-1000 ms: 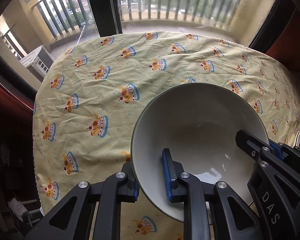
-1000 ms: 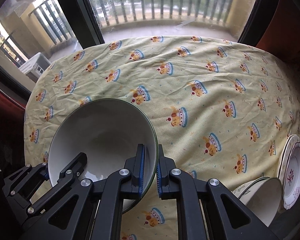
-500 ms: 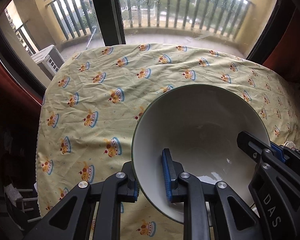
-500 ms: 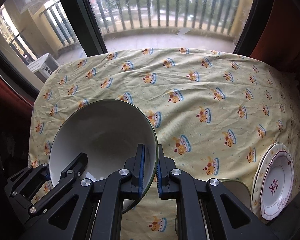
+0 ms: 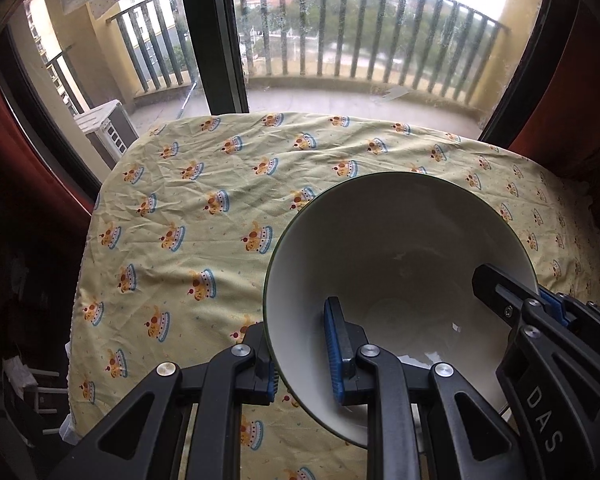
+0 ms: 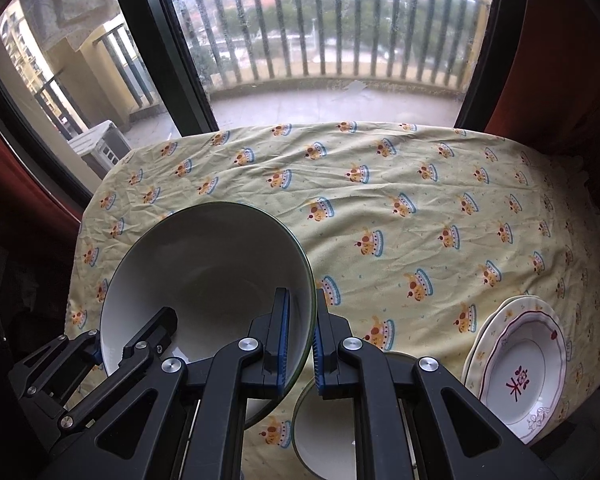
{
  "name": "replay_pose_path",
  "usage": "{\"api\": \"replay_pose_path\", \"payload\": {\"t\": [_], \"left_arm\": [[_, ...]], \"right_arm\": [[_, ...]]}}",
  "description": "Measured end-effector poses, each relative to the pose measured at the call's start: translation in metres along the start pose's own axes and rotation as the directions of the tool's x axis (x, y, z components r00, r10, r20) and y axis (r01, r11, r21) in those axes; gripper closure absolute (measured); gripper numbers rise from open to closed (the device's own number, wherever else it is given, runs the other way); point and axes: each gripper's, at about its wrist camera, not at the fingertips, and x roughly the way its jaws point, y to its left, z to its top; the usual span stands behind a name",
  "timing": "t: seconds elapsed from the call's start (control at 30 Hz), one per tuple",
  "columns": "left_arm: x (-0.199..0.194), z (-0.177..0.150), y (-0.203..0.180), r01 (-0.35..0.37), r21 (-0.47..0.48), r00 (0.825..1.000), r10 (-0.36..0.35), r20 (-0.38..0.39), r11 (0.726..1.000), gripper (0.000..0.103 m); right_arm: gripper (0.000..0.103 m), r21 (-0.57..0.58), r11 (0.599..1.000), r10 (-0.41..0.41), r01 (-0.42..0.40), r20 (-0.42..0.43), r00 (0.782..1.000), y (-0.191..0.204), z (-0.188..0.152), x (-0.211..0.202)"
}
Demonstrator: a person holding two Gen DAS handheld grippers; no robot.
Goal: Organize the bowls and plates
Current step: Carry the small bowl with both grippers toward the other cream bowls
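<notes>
White bowl [image 5: 396,264] is hanging over the counter [image 5: 204,216], left claw [image 5: 300,352] and right claw [image 6: 300,336] pinching opposite rims; keeping both level is advisable, lowering toward the smaller bowl [image 6: 328,432] beside the plates [image 6: 520,364]

yellow cloth w/ crown print [image 5: 220,216] covers tabletop, wrinkled. behind it big window w/ dark frame [image 5: 216,40], balcony railing [image 5: 380,32] outside, white a/c unit [image 5: 108,132] at left, red curtain [image 6: 540,60] at right.

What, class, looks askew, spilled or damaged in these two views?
Nothing is spilled or broken. The white bowl, clamped at its rim by the left tool and right tool, is tilted; the tablecloth is wrinkled.
</notes>
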Motion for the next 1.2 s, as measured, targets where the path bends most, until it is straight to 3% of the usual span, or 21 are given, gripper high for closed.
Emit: {"api": "replay_pose_path", "payload": {"t": [0.7, 1.2], "left_arm": [[-0.002, -0.046, -0.069, 0.013, -0.035, 1.000, -0.013, -0.005, 0.999, 0.086], [0.015, -0.075, -0.089, -0.010, -0.052, 0.997, 0.007, -0.071, 0.999, 0.086]], "right_arm": [[0.090, -0.025, 1.000, 0.006, -0.006, -0.016, 1.000, -0.074, -0.041, -0.009], [0.090, -0.037, 0.999, 0.010, -0.013, -0.070, 0.997, -0.099, -0.068, 0.003]]}}
